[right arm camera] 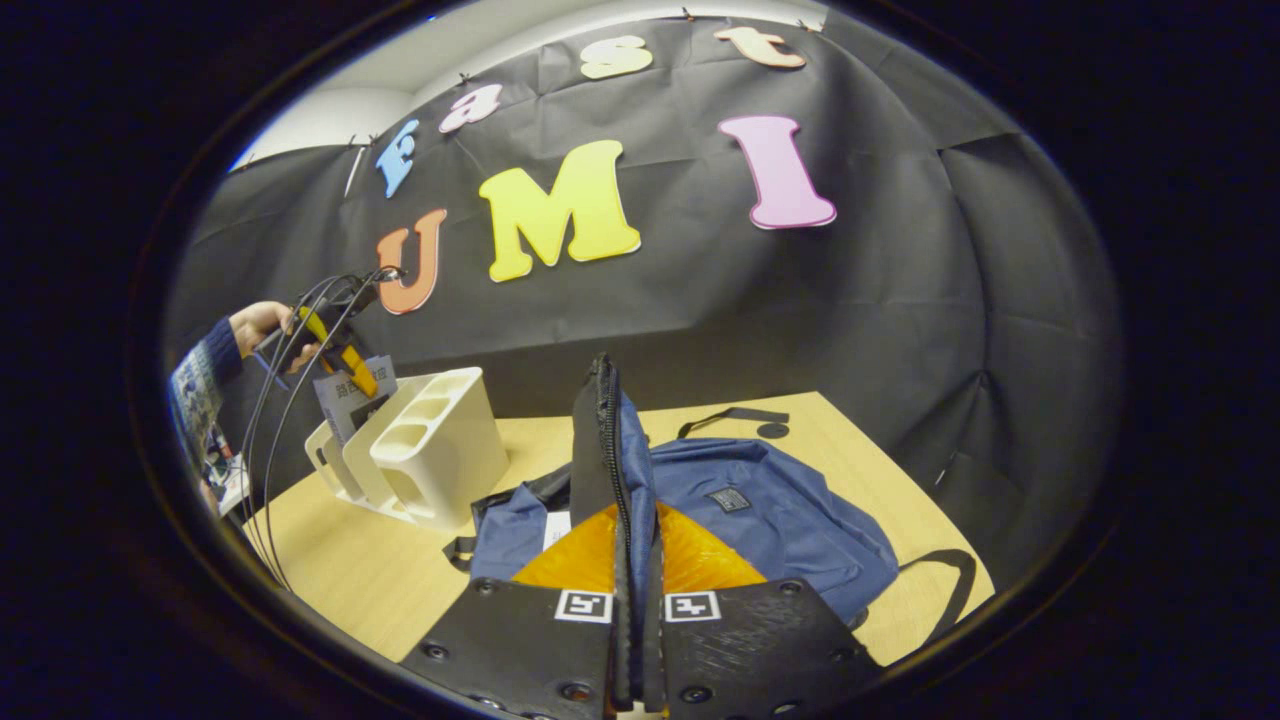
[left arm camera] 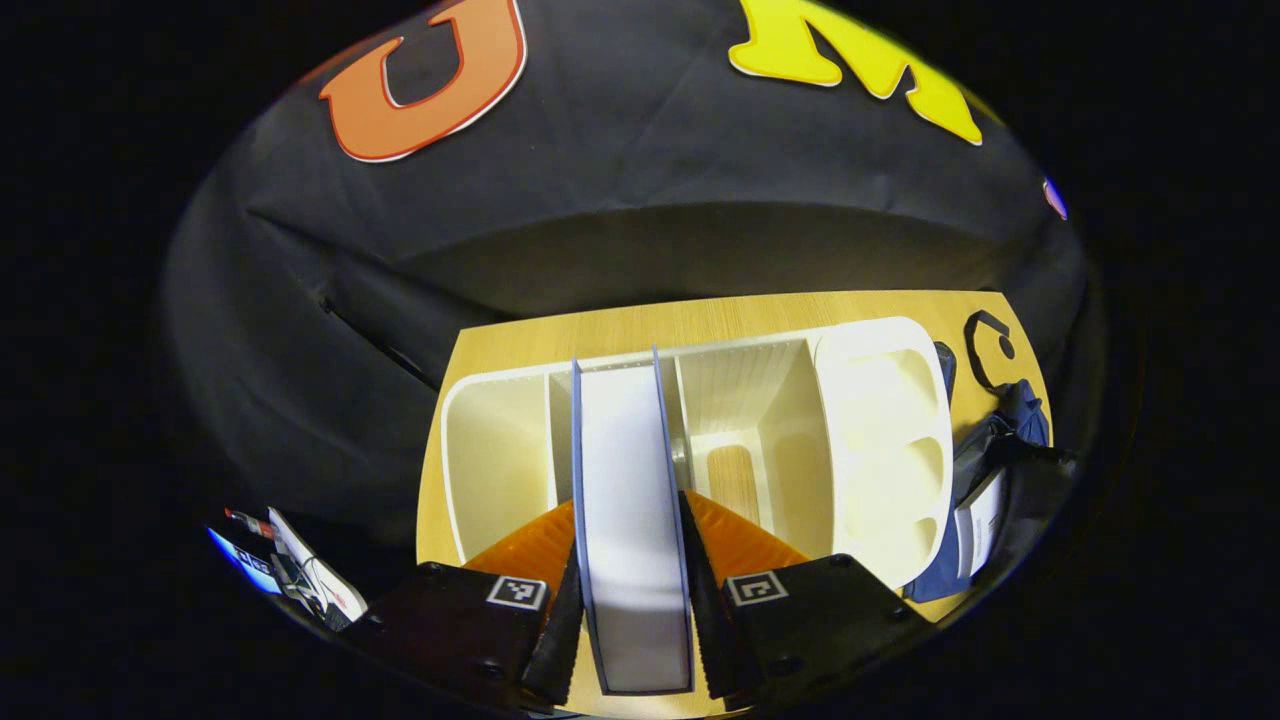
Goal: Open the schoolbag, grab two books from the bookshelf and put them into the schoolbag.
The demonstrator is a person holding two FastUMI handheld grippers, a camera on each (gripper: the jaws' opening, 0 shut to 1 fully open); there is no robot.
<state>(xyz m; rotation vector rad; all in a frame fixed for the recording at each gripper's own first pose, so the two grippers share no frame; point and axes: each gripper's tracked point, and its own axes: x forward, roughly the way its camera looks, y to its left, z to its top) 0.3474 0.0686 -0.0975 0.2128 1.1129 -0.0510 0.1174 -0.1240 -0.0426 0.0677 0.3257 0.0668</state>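
My left gripper [left arm camera: 632, 620] is shut on a book [left arm camera: 635, 520] with blue covers and a white page edge, held over the white bookshelf [left arm camera: 880, 400]. The right gripper view shows that gripper [right arm camera: 340, 360], in a person's hand [right arm camera: 255, 325], with the book [right arm camera: 350, 400] just above the shelf [right arm camera: 440, 440]. The blue schoolbag [right arm camera: 780, 510] lies on the table to the right of the shelf. My right gripper [right arm camera: 637, 640] is shut on the bag's zipper flap [right arm camera: 610, 450] and holds it upright. Something white [right arm camera: 556, 528] shows inside the bag's opening.
The wooden table [right arm camera: 400, 580] carries the shelf and the bag [left arm camera: 1000, 470]. A black strap [right arm camera: 730, 415] lies behind the bag near the far edge. Cables [right arm camera: 285, 400] hang from the left gripper. Loose items [left arm camera: 300, 575] sit past the table's left edge.
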